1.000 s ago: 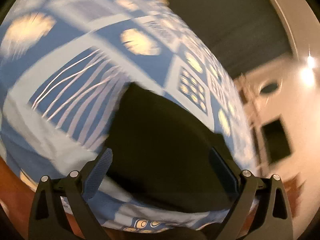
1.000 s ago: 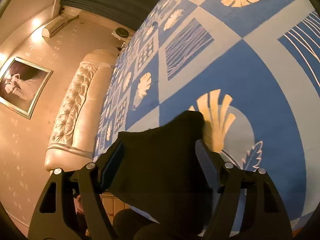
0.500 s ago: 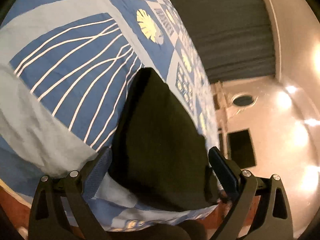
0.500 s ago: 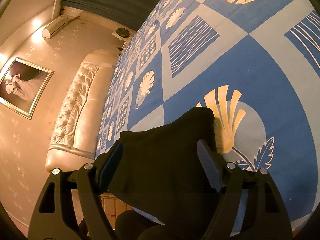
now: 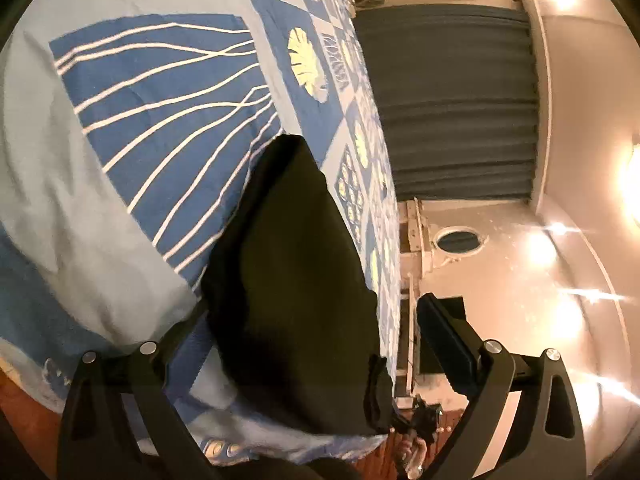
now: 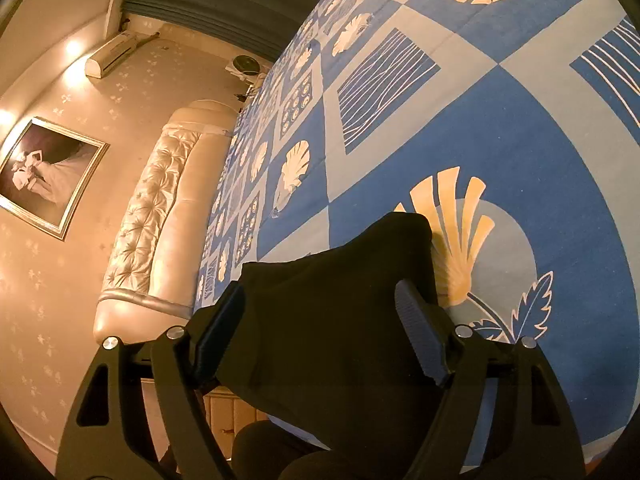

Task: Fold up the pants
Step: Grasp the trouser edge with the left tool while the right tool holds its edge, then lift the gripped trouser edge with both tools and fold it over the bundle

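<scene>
- Left wrist view: the left gripper (image 5: 312, 336) had its fingers spread wide, released, with the black pants (image 5: 292, 280) lying between them on the bed (image 5: 80, 208) — the fabric ran forward from the finger bases to a rounded corner well beyond the tips. Whether either finger touched the cloth could not be told.
- Right wrist view: the right gripper (image 6: 320, 328) was likewise open, clamping nothing, with the pants (image 6: 332, 320) bulked up between its fingers and a folded corner poking out past the tips, onto the yellow shell motif (image 6: 456, 240) of the bedspread.
- The pants looked to be a compact bundle near the bed's edge, so the fold was probably far along; no loose leg could be seen.
- Risk, as a judgement: the bundle sat close to the mattress edge behind the fingers — a nudge or a one-sided pinch could drag it off or open the layers.
- If one pair of fingers closed before the other, the thick stack might skew, and dark cloth on dark fingers would make a missed layer hard to spot.
- The soft bedspread could also bunch up into a grasp along with the pants.
</scene>
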Action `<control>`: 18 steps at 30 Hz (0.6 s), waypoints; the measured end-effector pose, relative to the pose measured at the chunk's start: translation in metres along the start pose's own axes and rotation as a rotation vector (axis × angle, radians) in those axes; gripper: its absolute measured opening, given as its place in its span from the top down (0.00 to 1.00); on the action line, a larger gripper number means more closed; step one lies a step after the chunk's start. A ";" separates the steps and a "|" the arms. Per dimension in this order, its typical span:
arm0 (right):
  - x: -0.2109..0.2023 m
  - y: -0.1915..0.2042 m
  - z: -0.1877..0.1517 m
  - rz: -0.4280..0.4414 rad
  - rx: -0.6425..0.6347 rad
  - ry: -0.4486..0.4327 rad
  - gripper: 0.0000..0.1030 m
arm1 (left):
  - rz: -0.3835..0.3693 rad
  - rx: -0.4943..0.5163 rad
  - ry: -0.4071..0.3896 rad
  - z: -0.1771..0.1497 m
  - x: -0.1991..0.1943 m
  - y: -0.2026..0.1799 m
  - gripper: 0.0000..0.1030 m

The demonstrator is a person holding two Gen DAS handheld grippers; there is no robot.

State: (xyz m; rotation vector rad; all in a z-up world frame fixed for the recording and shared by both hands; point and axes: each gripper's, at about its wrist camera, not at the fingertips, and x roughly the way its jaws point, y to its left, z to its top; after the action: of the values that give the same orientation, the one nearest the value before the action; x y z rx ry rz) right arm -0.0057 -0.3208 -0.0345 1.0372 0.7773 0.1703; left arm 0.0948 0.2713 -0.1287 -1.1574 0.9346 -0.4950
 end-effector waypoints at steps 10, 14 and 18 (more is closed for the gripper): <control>0.000 -0.002 0.001 0.001 0.008 -0.006 0.25 | 0.186 0.049 -0.003 -0.011 0.012 -0.002 0.85; -0.003 -0.001 0.000 0.005 0.008 -0.018 0.25 | 0.163 0.148 -0.057 -0.018 0.010 -0.049 0.86; -0.002 0.002 0.000 0.010 0.005 -0.019 0.25 | 0.102 0.299 -0.068 -0.038 0.022 -0.126 0.86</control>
State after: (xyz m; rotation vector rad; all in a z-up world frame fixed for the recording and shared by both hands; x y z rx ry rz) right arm -0.0069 -0.3210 -0.0316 1.0461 0.7560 0.1673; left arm 0.0909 0.1892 -0.0242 -0.8471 0.8251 -0.4908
